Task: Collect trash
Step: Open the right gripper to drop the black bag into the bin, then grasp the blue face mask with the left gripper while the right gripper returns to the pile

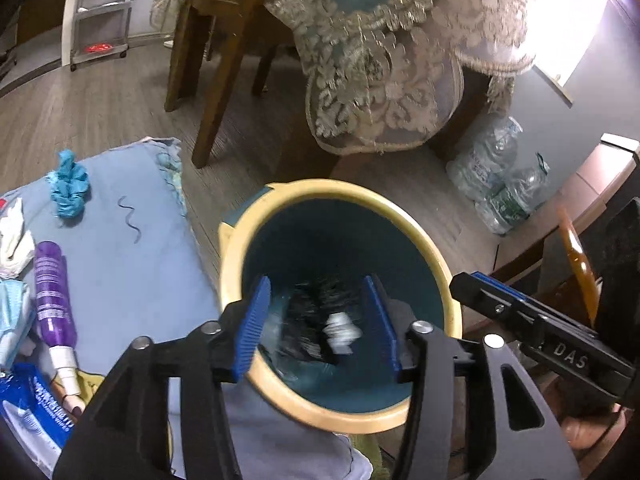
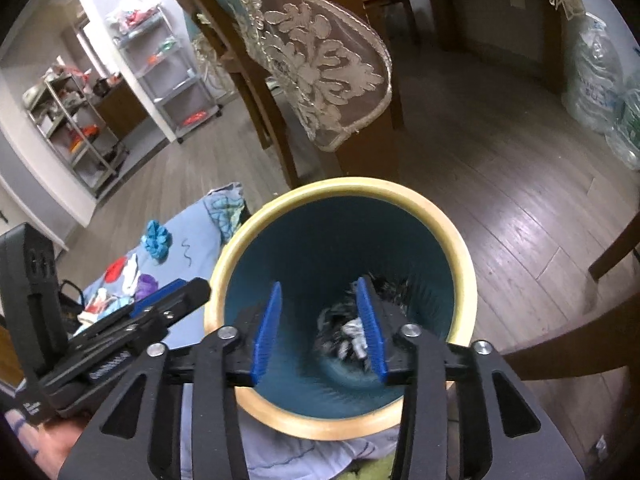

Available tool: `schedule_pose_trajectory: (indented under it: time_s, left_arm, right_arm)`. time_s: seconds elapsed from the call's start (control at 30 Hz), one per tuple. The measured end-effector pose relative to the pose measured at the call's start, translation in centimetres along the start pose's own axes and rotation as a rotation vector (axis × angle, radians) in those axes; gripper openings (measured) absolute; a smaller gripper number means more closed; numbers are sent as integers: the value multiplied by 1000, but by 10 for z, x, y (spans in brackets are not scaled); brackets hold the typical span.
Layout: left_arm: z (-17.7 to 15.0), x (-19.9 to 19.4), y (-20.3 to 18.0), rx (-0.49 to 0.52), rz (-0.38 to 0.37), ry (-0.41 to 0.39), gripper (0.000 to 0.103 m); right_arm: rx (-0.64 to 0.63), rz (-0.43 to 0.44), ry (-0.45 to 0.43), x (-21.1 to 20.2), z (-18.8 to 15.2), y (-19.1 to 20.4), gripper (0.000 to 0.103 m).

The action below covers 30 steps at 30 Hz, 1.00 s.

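A round bin with a cream rim [image 1: 332, 190] [image 2: 348, 186] and a teal inside stands on the floor beside a blue cloth [image 1: 132, 280]. My left gripper [image 1: 320, 328] hangs over its mouth, open, with nothing pressed between the blue pads. Blurred black trash [image 1: 308, 320] and a white scrap [image 1: 340, 332] show inside the bin below it. My right gripper [image 2: 322, 328] is also over the bin and open; blurred black and grey trash [image 2: 352, 332] lies beneath it. Each gripper shows in the other's view, right gripper [image 1: 492, 296], left gripper [image 2: 176, 292].
On the blue cloth lie a blue crumpled piece [image 1: 68, 192], a purple bottle [image 1: 52, 296], white tissue [image 1: 14, 240] and a blue pack [image 1: 32, 412]. A lace-covered chair [image 1: 372, 80] stands behind the bin, water bottles [image 1: 496, 176] at the right, shelves [image 2: 172, 64] far left.
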State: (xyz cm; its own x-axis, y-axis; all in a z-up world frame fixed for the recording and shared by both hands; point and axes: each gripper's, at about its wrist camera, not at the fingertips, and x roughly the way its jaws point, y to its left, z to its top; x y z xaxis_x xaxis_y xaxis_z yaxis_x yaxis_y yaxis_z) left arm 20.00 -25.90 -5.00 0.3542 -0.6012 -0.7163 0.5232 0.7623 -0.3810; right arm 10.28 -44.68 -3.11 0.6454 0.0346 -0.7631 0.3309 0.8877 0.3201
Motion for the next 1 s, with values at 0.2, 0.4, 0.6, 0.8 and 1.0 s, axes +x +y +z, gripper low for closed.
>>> schedule_pose_trajectory:
  time_s: [0.2, 0.4, 0.6, 0.8, 1.0]
  left_arm:
    - [-3, -30, 11, -2, 27, -37, 64]
    - [-11, -77, 40, -21, 99, -71, 71]
    - [-17, -125, 90, -91, 208, -75, 72]
    - [-25, -174, 148, -163, 339, -72, 72]
    - [-47, -195, 199, -256, 406, -61, 72]
  right_arm:
    - [-34, 28, -21, -5, 0, 14, 60]
    - [-79, 69, -41, -16, 2, 38, 68]
    - [-160, 128, -57, -30, 7, 81, 77]
    - [-264, 204, -58, -39, 13, 133, 80]
    - [-394, 251, -36, -33, 17, 180, 81]
